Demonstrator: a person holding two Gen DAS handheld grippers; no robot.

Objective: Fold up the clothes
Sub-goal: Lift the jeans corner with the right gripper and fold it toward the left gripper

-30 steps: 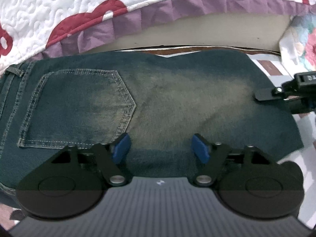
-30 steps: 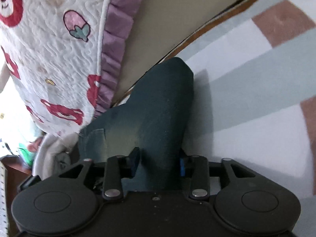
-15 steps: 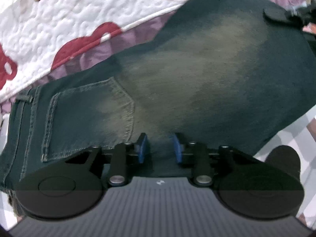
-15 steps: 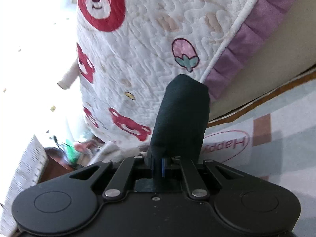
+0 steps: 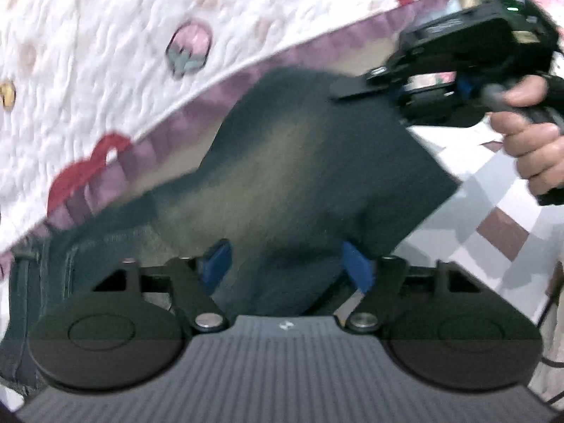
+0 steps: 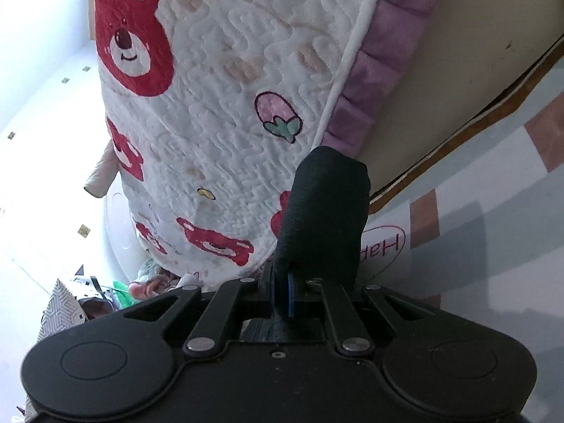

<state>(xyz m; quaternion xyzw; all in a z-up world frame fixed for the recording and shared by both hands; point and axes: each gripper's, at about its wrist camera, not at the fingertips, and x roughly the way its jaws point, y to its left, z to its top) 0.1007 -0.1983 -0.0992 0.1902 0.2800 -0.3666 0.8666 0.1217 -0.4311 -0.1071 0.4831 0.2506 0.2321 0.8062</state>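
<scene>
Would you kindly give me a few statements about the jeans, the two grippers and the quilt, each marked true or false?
1. The right gripper is shut on the jeans. True.
2. The left gripper is clamped tight on the jeans. False: its blue pads stand wide apart, with denim lying loosely between them.
3. The quilt has red bears printed on it. True.
4. The jeans lie flat on the checked sheet. False: the held end is raised off the sheet.
5. A hand holds the right gripper's handle. True.
6. The quilt's frill is green. False: it is purple.
</scene>
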